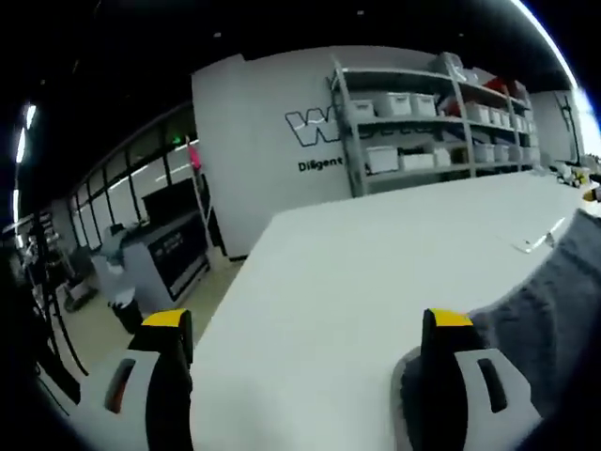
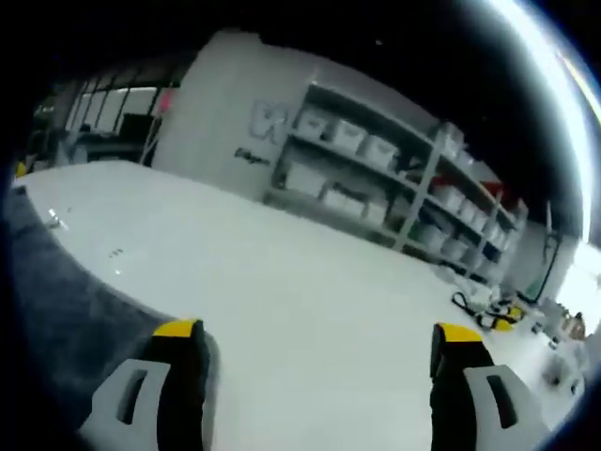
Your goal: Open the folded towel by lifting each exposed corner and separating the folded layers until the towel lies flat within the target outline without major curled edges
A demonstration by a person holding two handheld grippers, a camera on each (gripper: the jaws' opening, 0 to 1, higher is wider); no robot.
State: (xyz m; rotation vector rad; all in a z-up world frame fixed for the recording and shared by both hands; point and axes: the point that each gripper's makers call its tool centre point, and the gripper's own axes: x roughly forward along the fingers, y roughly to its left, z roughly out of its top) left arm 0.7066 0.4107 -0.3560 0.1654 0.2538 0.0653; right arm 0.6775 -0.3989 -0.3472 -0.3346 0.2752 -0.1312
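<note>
A wide white bench [image 1: 376, 272] is stretching away toward a grey wall and metal shelving [image 1: 432, 122] loaded with white bins, and the same shelving [image 2: 376, 178] is showing in the right gripper view. The dark grey towel [image 1: 554, 301] is lying on the bench, reaching in from the right of the left gripper view and from the left of the right gripper view [image 2: 66, 310]. The left tongs [image 1: 305, 362] are standing spread with the right-hand jaw beside the towel's edge, and the right tongs [image 2: 315, 376] are likewise standing spread, pinching nothing.
</note>
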